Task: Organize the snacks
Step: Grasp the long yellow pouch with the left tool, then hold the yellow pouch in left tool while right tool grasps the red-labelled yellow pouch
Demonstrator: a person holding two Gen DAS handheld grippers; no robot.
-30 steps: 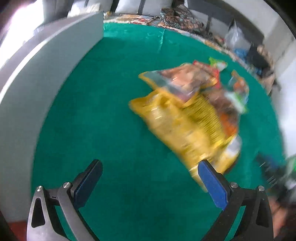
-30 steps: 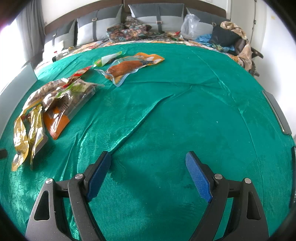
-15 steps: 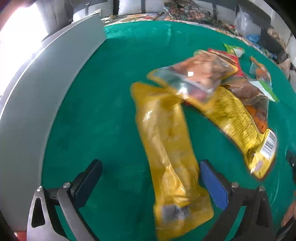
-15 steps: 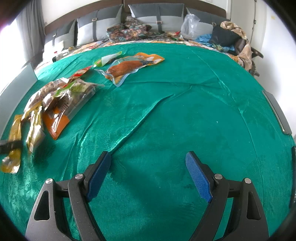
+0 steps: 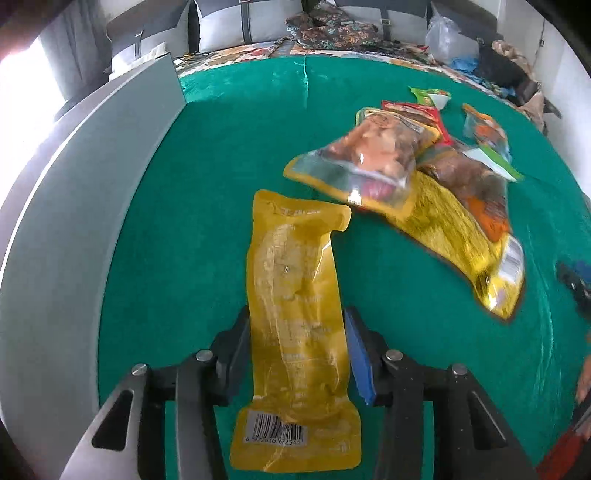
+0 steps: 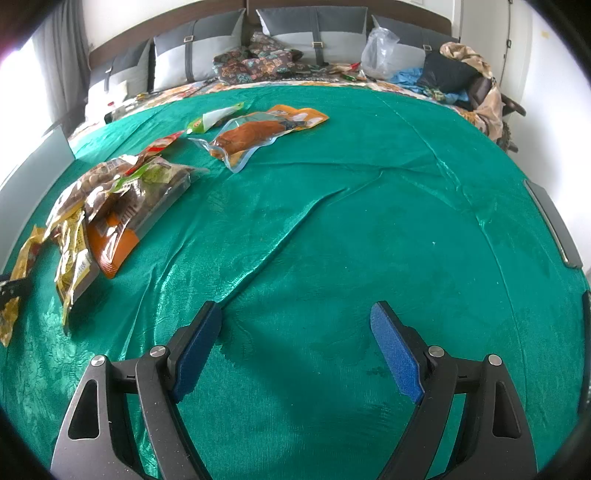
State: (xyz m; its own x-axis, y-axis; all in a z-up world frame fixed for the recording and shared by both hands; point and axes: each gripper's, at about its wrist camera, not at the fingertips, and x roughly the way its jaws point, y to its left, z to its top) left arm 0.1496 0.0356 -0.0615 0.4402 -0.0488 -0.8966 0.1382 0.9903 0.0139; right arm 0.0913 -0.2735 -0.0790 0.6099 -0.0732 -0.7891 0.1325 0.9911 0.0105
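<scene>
green satin cloth (image 6: pixel 332 229) covers the whole bed, with grey cushions (image 6: pixel 317 33) along the headboard. on it a long yellow foil snack pouch with a barcode at its near end (image 5: pixel 299 332) lies lengthwise between the blue pads of the left gripper (image 5: pixel 297 354); the jaws have just been closing, and both pads now sit against the pouch's edges, clamped on it. the pouch's near end sticks out past the pads. beyond and to the right is a blurred heap of snack packets (image 5: pixel 424 177), overlapping so that their number cannot be told. a grey panel (image 5: pixel 74 206) stands at the left. the right gripper (image 6: pixel 295 350) hangs with its jaws wide apart over bare cloth, nothing between them. two more packets, an orange clear-windowed one (image 6: pixel 258 133) and a small green one (image 6: pixel 214 118), lie apart farther back.
</scene>
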